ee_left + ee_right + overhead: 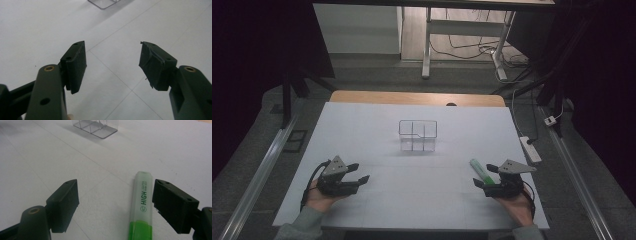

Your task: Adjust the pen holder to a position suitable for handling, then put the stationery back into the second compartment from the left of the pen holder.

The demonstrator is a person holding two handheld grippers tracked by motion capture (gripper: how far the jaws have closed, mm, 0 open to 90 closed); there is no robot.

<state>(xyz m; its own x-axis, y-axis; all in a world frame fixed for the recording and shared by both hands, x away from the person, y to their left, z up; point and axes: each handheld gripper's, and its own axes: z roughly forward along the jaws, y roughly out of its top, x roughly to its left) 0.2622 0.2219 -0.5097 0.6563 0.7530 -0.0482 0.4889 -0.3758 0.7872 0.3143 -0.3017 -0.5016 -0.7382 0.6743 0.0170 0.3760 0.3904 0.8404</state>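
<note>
A green highlighter [480, 170] lies flat on the white table cover at the front right, its pale cap pointing away from the person. In the right gripper view the highlighter [141, 206] lies between the open jaws, close to the right-hand one, with "HIGH" printed on it. My right gripper [484, 175] rests low on the table around its near end, open. My left gripper [360, 172] sits at the front left, open, with nothing between its jaws [112, 65]. A clear plastic organiser [417, 135] with several compartments stands empty at the table's middle.
The white cover [377, 125] spans the wooden table, whose far edge [412, 97] shows bare wood. Beyond it stand desk legs and cables on the floor. A power strip [530, 149] lies off the table's right side.
</note>
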